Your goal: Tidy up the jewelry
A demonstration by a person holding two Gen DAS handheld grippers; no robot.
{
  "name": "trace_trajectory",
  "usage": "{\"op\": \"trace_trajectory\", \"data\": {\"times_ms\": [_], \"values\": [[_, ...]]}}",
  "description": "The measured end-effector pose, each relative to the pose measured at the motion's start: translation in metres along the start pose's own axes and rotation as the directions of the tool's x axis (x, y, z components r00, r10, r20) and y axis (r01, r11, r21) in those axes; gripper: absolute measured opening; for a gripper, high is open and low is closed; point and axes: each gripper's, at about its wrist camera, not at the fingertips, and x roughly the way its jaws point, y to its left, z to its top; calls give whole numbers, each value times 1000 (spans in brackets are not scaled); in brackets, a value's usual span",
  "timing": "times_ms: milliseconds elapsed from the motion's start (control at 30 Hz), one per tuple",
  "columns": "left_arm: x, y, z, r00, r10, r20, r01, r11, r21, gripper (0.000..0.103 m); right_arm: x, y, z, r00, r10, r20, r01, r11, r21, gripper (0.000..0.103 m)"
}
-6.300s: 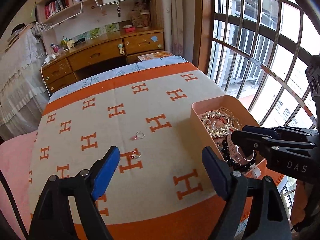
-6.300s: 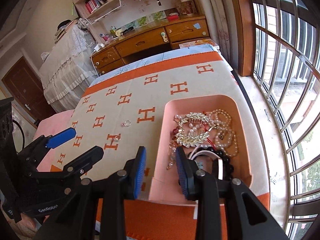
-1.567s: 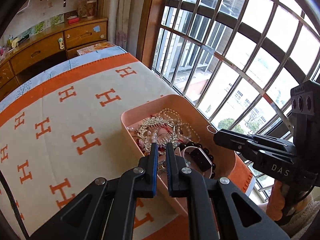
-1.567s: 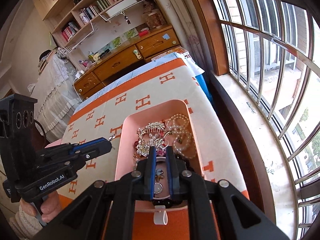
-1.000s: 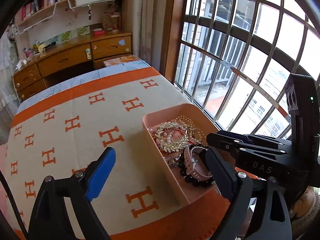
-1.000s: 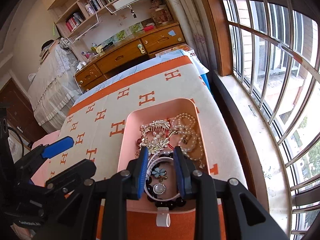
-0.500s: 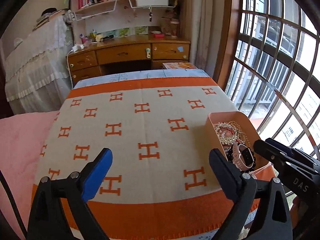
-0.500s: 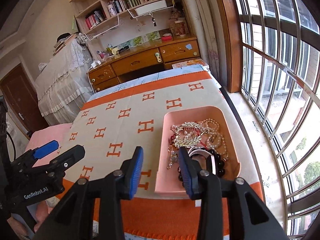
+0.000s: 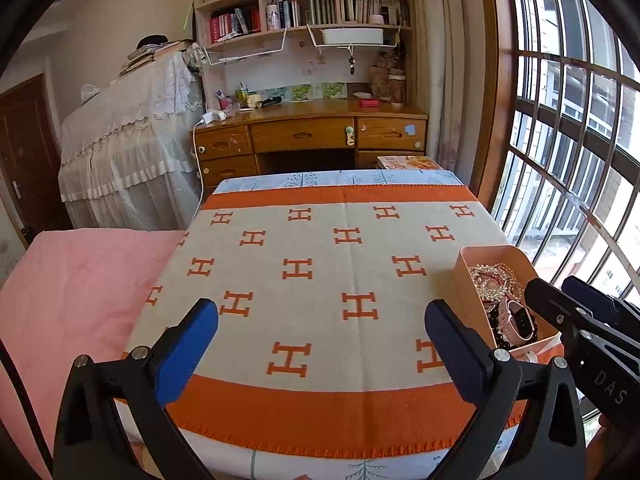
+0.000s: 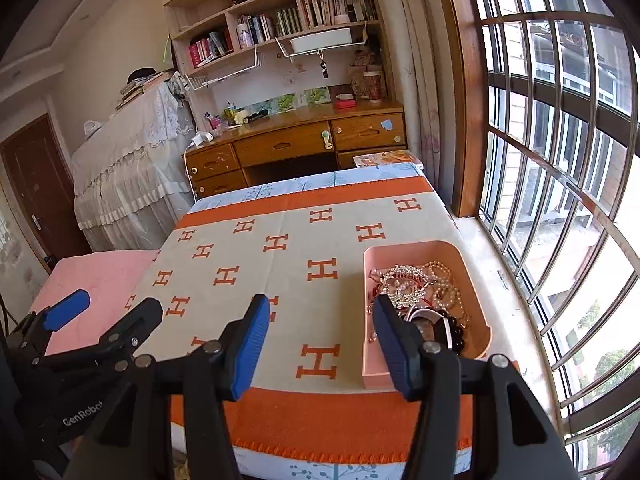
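A pink box (image 10: 474, 276) full of jewelry (image 10: 416, 288) sits at the right side of the orange-and-beige blanket (image 10: 280, 264). It holds pearl strands, a crystal piece, a dark bead bracelet and a pink watch (image 9: 520, 320). The box also shows in the left wrist view (image 9: 466, 276). My left gripper (image 9: 320, 344) is open and empty, held back over the blanket's near edge. My right gripper (image 10: 320, 336) is open and empty, just left of the box's near end. No jewelry shows on the blanket.
A wooden desk (image 9: 312, 136) with drawers and bookshelves (image 9: 304, 12) stands behind the table. A barred window (image 10: 560, 160) runs along the right. A pink cover (image 9: 72, 280) lies left of the blanket. A lace-draped piece of furniture (image 9: 128, 144) stands at back left.
Both grippers dropped rings into the box, opened, and pulled back and up from it. The two rings that lay on the blanket are gone from it.
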Motion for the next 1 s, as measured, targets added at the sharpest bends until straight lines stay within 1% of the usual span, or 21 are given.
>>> {"op": "trace_trajectory", "data": {"times_ms": [167, 267, 400, 700, 1000], "values": [[4, 5, -3, 1000, -5, -29, 5, 1000, -14, 102, 0, 8, -3, 1000, -2, 11, 2, 1000, -22, 54], [3, 8, -5, 1000, 1, -25, -2, 1000, -24, 102, 0, 14, -4, 1000, -12, 14, 12, 999, -41, 55], [2, 12, -4, 1000, -8, -17, 8, 999, -40, 102, 0, 15, -5, 1000, 0, 19, 1, 999, -33, 55], [1, 10, -5, 1000, 0, -10, 0, 999, -37, 102, 0, 15, -7, 1000, 15, 23, -15, 1000, -15, 55], [-1, 9, -3, 1000, 2, -11, -3, 999, -38, 102, -1, 14, -9, 999, 13, 30, -13, 1000, -12, 55]]}}
